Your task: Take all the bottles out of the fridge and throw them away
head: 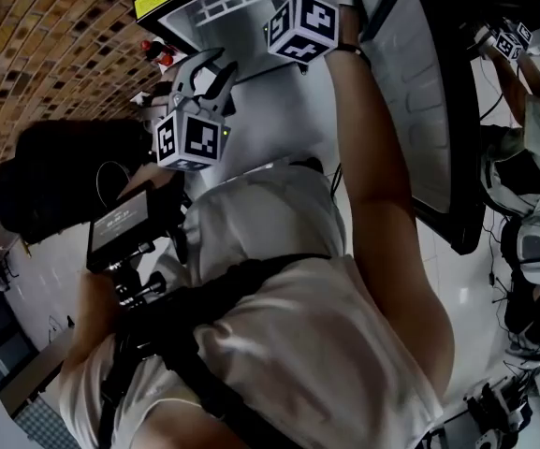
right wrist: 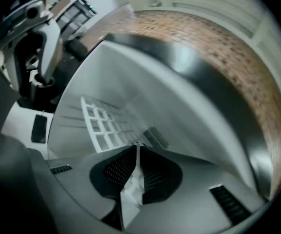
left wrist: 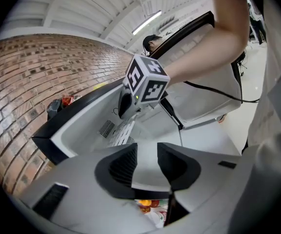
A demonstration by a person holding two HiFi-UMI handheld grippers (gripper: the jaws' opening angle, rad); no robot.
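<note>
Fridge (head: 232,7) stands upright, open front toward the person (head: 279,260), door (head: 419,110) swung wide.

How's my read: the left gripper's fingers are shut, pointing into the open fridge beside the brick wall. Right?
Wrong on the fingers: the left gripper view shows the left gripper open, fingers apart, nothing between. It does point into the open fridge beside the brick wall.
</note>
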